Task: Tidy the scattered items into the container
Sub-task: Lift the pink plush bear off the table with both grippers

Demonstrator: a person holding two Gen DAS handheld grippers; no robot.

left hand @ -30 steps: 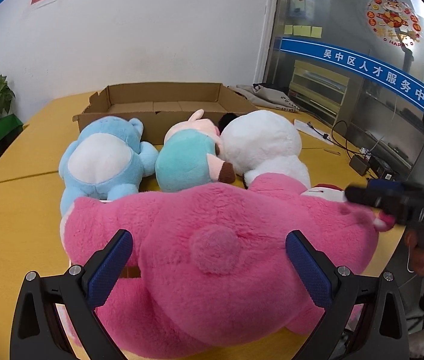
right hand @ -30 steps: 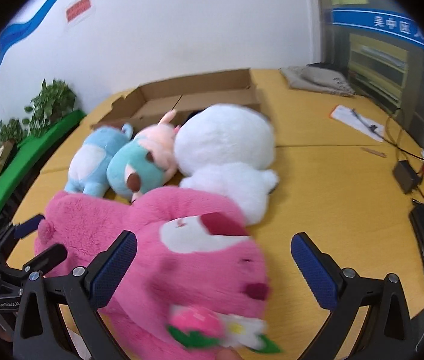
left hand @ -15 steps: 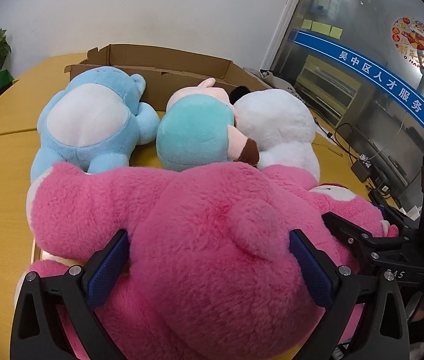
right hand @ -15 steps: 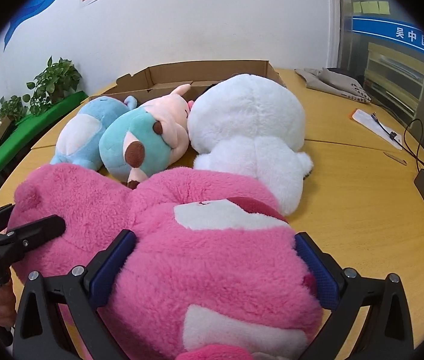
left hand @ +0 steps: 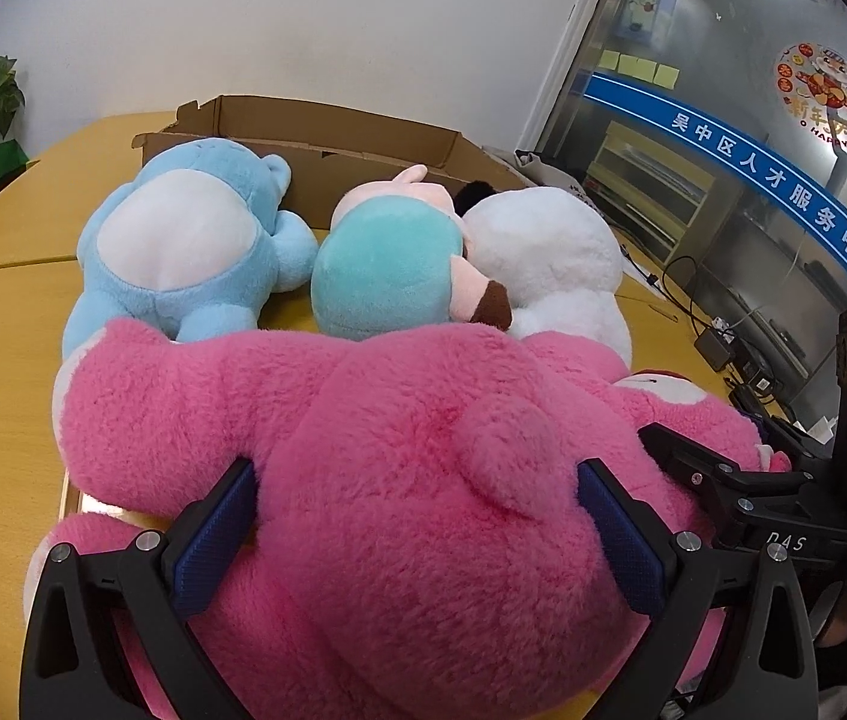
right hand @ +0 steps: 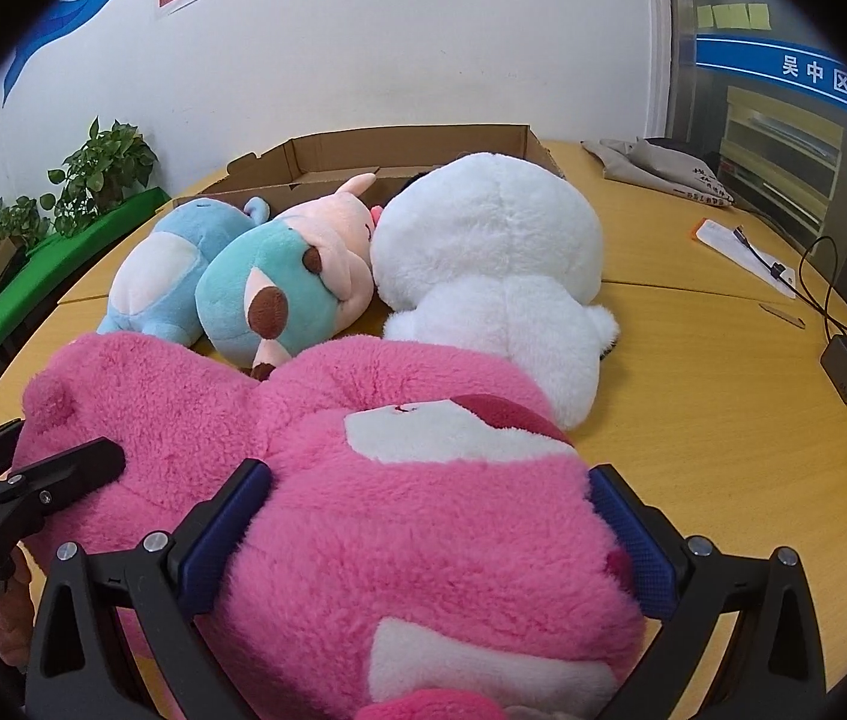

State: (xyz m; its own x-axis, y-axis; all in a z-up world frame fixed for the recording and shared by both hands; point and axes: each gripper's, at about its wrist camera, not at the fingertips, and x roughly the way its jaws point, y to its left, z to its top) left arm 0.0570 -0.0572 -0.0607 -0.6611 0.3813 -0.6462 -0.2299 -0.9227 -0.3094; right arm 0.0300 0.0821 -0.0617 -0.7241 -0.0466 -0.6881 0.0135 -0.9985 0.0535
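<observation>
Large pink plush bear [left hand: 423, 480] straddled by both grippers at the near edge of the yellow table [right hand: 693, 390].

The bear lies across the table in front of the blue plush [left hand: 183, 252], the teal-and-pink plush [left hand: 387, 264] and the white plush [right hand: 495, 264], with the cardboard box [left hand: 315, 126] behind them. The left gripper [left hand: 417, 531] is set wide around the rump by the tail; the right gripper [right hand: 432, 522] is set wide around the head. The pads [left hand: 216, 534] are pressed into the pile, but a firm clamp cannot be told. The toy is judged light, soft and compressible; its bulk is best gathered deeply at both ends, since fur alone is likely to slip.
</observation>
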